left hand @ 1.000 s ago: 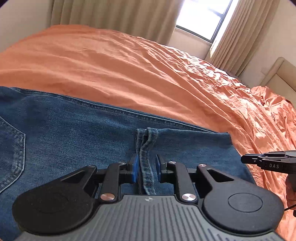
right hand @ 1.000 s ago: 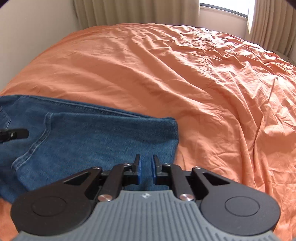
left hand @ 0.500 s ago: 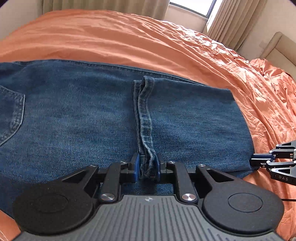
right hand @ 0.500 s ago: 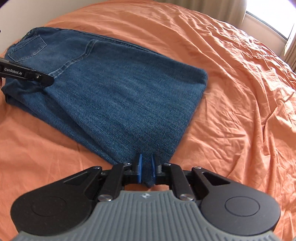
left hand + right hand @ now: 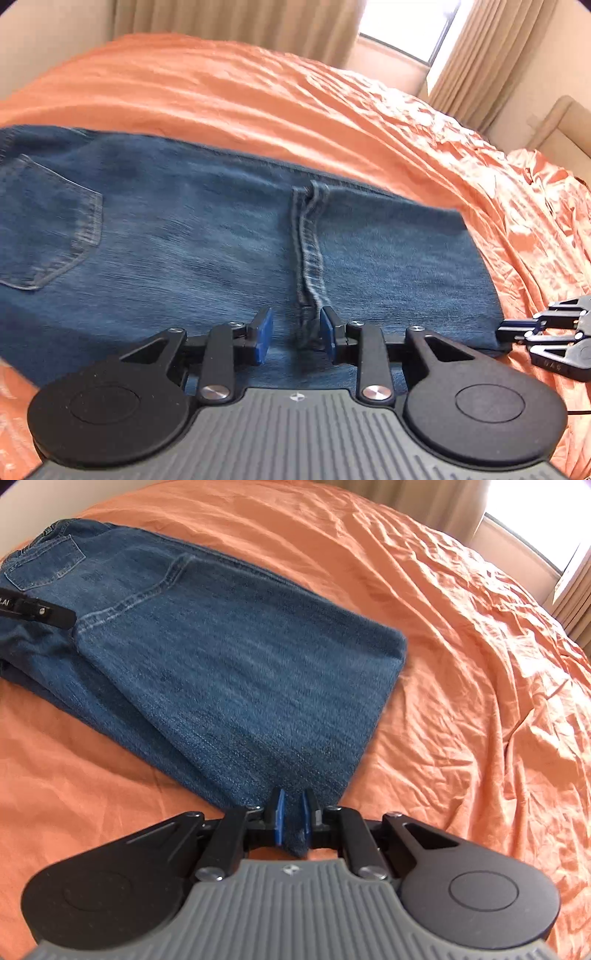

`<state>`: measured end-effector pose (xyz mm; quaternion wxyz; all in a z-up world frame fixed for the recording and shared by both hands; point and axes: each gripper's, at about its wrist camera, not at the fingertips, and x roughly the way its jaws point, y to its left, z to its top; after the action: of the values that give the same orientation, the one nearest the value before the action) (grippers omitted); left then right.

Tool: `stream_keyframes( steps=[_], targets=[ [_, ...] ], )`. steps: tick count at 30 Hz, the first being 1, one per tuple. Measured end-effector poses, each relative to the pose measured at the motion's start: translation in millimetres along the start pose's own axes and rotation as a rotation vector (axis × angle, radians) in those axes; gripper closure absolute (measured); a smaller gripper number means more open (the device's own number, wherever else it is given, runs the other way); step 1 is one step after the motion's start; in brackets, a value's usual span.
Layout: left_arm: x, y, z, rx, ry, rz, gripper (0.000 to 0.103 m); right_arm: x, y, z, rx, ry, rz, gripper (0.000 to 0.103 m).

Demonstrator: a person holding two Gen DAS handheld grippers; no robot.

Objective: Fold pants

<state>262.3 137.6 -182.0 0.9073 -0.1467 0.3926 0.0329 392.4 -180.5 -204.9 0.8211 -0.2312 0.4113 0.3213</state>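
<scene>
My blue jeans (image 5: 207, 236) lie folded on the big orange bed (image 5: 295, 110). The legs are laid over the top part, so the cuffs make a thick stitched strip (image 5: 310, 251) running across the middle of the denim. A back pocket (image 5: 48, 221) shows off to the left side.

My left fingers (image 5: 295, 334) sit low over the near edge of the jeans, right at the end of that cuff strip. They are opening now. The blue pads (image 5: 263, 334) stand apart, the strip lies loose between them, and the left pad does not press on it.

My right fingers (image 5: 291, 821) are squeezed narrow and pinch a bit of denim at the near corner of the folded jeans (image 5: 229, 672). The cloth sticks out between the two blue pads (image 5: 279, 819). From the left side, I see my right fingers at the far right edge of the jeans, just above the bed.

Cream curtains (image 5: 236, 22) and a bright window (image 5: 402, 26) are behind the bed.
</scene>
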Motion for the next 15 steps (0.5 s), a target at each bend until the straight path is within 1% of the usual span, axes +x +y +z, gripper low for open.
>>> stream_keyframes(
  steps=[2,4,6,8,12,15],
  targets=[
    [-14,8,-1,-0.012,-0.020,0.008,0.068,-11,9,12,-0.013,-0.029,0.011,0.095],
    [-29,17,-2,-0.028,-0.045,0.032,0.067,-18,24,24,-0.055,-0.047,0.026,0.094],
    [-44,30,-3,-0.064,-0.092,0.063,0.062,-21,43,35,-0.102,-0.063,0.035,0.086],
    [-58,44,-5,-0.116,-0.144,0.078,0.054,-19,62,46,-0.136,-0.066,0.047,0.086],
    [-81,79,-4,-0.222,-0.224,0.120,0.053,-14,102,69,-0.216,-0.063,0.054,0.086],
    [-96,113,-1,-0.326,-0.281,0.148,0.051,-10,126,87,-0.265,-0.065,0.056,0.086]
  ],
)
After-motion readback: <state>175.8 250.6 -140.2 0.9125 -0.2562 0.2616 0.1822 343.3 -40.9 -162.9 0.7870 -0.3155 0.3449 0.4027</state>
